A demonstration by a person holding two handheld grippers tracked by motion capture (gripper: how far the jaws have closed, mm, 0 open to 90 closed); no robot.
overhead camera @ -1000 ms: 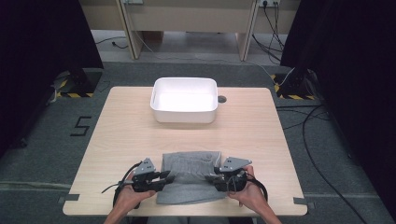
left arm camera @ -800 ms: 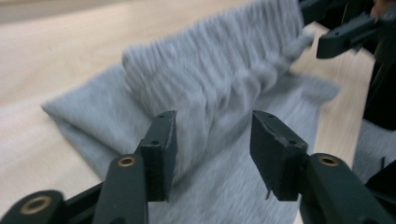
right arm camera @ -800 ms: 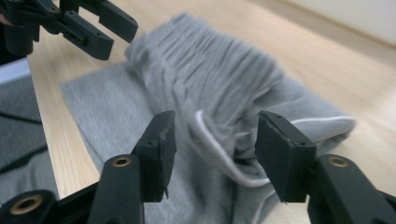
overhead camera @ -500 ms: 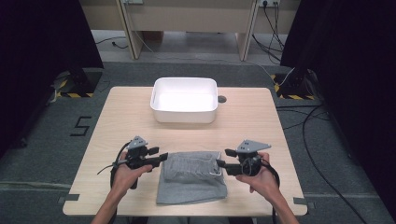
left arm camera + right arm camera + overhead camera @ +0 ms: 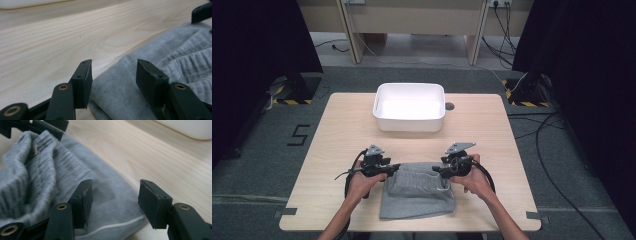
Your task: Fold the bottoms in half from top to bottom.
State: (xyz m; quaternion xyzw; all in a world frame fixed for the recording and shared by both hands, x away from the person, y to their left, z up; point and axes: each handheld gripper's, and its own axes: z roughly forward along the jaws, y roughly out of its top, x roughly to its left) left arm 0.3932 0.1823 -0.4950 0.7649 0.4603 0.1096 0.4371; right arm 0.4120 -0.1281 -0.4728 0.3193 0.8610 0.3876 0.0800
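Observation:
A grey garment (image 5: 419, 192) lies near the table's front edge, with a bunched, ribbed layer on its far half. My left gripper (image 5: 394, 169) is at the cloth's far left corner and my right gripper (image 5: 436, 172) is at its far right part, the tips facing each other. In the left gripper view my left gripper (image 5: 113, 75) is open over the grey cloth (image 5: 175, 57); its jaws have just been opening. In the right gripper view my right gripper (image 5: 115, 195) is open over the cloth (image 5: 37, 177); its jaws have just been closing a little, pressing on nothing.
A white tub (image 5: 409, 107) stands at the far middle of the wooden table (image 5: 337, 145), beside a small round hole (image 5: 449, 106). Black curtains and cables surround the table. Bare wood lies left and right of the cloth.
Both hands moved away from the table's near edge to the cloth's far half. Their jaws stood on the cloth's near part a second ago and now stand apart; a bunched layer lies there.

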